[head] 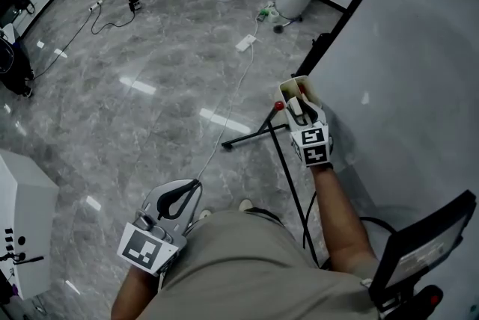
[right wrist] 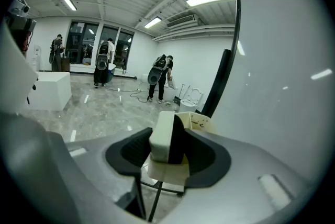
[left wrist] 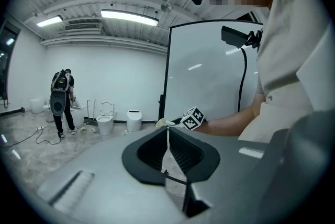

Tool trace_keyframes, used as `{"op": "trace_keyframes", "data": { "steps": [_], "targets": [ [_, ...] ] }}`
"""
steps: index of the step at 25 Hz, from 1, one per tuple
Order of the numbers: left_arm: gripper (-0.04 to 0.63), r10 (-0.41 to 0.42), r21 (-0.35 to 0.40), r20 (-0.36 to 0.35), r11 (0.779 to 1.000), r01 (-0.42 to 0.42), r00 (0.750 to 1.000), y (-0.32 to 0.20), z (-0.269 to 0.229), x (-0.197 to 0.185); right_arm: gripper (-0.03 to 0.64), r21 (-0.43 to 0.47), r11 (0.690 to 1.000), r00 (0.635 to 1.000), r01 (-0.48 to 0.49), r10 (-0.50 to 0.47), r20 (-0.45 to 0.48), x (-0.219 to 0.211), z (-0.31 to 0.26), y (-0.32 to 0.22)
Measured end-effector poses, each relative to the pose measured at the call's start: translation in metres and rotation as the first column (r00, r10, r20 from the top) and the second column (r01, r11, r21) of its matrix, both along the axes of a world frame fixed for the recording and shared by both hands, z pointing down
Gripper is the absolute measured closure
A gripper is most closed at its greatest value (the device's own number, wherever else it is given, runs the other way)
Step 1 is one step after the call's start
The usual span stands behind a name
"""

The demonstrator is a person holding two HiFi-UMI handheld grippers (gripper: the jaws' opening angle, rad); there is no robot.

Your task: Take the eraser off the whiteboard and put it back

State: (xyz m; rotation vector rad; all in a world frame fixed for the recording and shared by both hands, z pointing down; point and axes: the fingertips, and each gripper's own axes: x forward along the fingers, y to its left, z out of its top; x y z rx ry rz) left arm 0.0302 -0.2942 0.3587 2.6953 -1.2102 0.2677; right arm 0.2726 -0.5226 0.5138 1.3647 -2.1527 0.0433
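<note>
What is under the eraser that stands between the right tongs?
A cream tray shows just below the eraser. The right tongs and the eraser cover the tray's inside, so contact cannot be seen.

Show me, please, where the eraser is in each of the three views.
Head view: right of centre, the eraser sits between the right gripper's jaws.
Left gripper view: too small to tell; only that gripper's marker cube shows, mid-frame.
Right gripper view: centre, low, clamped between the jaws.
Shared landmark: the whiteboard, at right in all three.
</note>
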Motion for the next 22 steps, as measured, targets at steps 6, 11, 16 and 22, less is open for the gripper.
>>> {"op": "trace_keyframes", "data": {
  "steps": [6,11,16,22],
  "targets": [
    [0.575,0.001,0.004,0.002,1.0,-0.001,1.0,-0.004,0.002,-0.007,0.443,-0.014,1.0,1.0,-0.004,0.004,0.019,0.001,0.004,-0.001],
    [0.575,0.017,0.013,0.002,1.0,-0.017,1.0,-0.002,-0.002,-0.013,0.453,0.005,1.0,1.0,-0.007,0.007,0.027,0.0,-0.007,0.001],
    [0.575,0.035,0.018,0.004,0.999,-0.035,0.999,0.006,-0.001,-0.02,0.453,0.04,0.999,0.999,-0.009,0.008,0.035,-0.003,-0.026,0.01],
    [0.575,0.059,0.039,0.011,0.997,-0.059,0.998,0.02,-0.002,-0.033,0.454,0.103,0.994,0.999,-0.025,0.022,0.035,-0.009,-0.063,0.029]
  ]
}}
